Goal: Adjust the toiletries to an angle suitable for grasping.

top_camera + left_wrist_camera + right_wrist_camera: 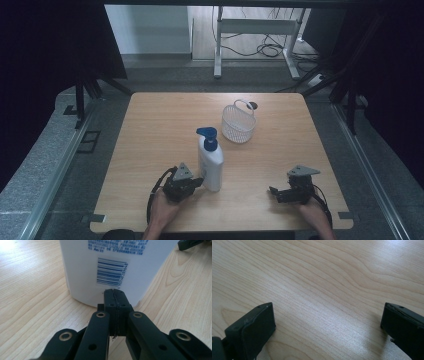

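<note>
A white pump bottle [210, 165] with a blue pump head stands upright near the middle front of the wooden table [160, 130]. My left gripper [200, 182] lies on the table just left of the bottle's base, shut, with nothing between its jaws. In the left gripper view its tips [113, 291] are pressed together, right at the bottle [115, 267], whose barcode label faces me. My right gripper [273, 191] rests near the front right of the table, pointing left. In the right gripper view its jaws [327, 315] stand wide apart over bare wood.
A white wire basket [238, 123] with a handle stands behind the bottle, towards the back of the table. A small dark round thing [252, 105] lies just behind the basket. Black curtains flank the table, and a desk frame [255, 30] stands beyond it.
</note>
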{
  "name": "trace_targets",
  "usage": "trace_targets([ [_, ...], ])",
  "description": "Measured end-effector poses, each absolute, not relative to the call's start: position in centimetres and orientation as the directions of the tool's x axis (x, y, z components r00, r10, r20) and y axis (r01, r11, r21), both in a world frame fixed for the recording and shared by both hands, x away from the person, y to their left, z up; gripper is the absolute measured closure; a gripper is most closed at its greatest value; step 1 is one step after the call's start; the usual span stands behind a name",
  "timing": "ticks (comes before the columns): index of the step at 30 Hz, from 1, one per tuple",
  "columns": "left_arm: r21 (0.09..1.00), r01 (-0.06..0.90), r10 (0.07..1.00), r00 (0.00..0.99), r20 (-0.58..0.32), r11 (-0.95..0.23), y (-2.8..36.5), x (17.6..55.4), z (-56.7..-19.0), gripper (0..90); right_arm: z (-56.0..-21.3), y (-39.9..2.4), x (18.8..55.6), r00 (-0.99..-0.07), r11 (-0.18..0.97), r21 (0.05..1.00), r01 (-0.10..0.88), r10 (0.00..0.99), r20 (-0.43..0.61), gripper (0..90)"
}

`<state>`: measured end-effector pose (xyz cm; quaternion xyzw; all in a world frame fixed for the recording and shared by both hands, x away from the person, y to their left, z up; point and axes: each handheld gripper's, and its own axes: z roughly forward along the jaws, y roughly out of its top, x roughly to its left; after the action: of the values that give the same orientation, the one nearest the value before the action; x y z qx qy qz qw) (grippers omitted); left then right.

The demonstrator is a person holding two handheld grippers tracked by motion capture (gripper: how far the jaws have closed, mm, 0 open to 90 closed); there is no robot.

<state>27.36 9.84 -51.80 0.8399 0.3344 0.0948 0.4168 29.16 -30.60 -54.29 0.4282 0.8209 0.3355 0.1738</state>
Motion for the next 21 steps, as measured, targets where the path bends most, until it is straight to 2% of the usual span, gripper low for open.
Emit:
trace_targets([
  [21,0.763,0.467,0.613,0.781,-0.118,-0.447,8.3,27.9,-51.7,89.2,-54.3,-30.6,29.2,-0.573,0.409,0.7,0.586,0.82,0.001,0.0],
])
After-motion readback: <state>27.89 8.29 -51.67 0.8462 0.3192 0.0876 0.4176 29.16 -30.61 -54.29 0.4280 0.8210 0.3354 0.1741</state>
